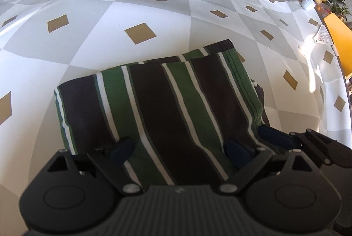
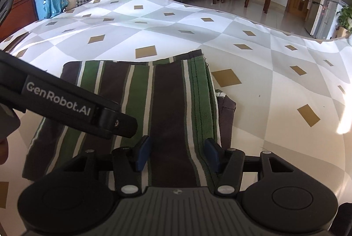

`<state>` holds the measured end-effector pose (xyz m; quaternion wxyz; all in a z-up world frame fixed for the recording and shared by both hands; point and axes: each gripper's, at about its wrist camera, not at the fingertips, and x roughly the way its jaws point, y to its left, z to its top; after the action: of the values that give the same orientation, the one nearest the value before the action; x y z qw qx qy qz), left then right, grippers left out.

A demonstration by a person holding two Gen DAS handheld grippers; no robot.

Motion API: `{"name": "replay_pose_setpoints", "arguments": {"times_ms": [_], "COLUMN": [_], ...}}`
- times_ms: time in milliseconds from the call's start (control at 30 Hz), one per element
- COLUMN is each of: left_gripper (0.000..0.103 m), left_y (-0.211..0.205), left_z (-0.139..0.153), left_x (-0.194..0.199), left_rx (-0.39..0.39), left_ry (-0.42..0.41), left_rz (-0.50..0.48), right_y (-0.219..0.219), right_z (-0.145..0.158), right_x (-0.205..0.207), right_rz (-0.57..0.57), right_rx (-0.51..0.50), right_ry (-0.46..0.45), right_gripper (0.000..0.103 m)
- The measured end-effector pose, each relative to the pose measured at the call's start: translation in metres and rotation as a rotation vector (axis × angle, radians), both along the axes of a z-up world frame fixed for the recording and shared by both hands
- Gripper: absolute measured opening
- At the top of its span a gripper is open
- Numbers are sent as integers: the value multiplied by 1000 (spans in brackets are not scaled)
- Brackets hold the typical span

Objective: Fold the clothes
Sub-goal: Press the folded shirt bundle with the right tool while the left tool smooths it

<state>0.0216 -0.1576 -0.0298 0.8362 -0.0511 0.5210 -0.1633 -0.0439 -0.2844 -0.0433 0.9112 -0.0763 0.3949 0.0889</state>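
- A folded striped garment, in green, dark brown and white, is being seen lying flat on the checked cloth covering the surface, near its close edge.
- It is being judged soft, light and limp; a hold is best being taken at a folded edge or corner, through all layers.
- Its stripes, and seemingly its long axis, are running away from the cameras towards the far edge.
- The left gripper is being held spread wide above the garment, nothing pinched.
- The right gripper is being held part-spread over the garment's right side, its pads not pressing the fabric.
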Motion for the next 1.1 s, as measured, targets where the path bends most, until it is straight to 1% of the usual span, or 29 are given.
{"name": "replay_pose_setpoints", "arguments": {"times_ms": [100,267,367,467,500,533,633,700,867,1000,1100], "left_gripper": [97,98,99,101,102,102,102,102,103,103,103], "left_y": [8,23,31,37,37,36,33,36,61,81,92], "left_z": [1,2,1,0,0,0,5,12,28,27,23], "left_x": [-4,-6,-6,-6,-7,-7,-9,-13,-28,-33,-35], "left_rx": [26,31,6,-38,-40,-35,14,32,46,68,94], "left_ry": [15,61,66,57,53,50,35,11,-28,-24,-17], "left_rz": [11,23,34,48,45,40,32,37,95,138,163], "right_y": [11,24,29,29,29,28,27,25,15,8,3], "right_z": [0,2,2,4,4,5,6,10,29,44,45], "right_x": [-2,-1,0,1,2,2,2,3,7,18,34], "right_rz": [29,58,62,61,62,63,74,89,104,126,126], "right_rx": [-1,3,-5,-13,-12,-11,-16,-27,-21,-22,-31], "right_ry": [13,38,44,53,57,60,65,74,119,150,186], "right_gripper": [54,55,55,56,56,56,56,56,56,56,56]}}
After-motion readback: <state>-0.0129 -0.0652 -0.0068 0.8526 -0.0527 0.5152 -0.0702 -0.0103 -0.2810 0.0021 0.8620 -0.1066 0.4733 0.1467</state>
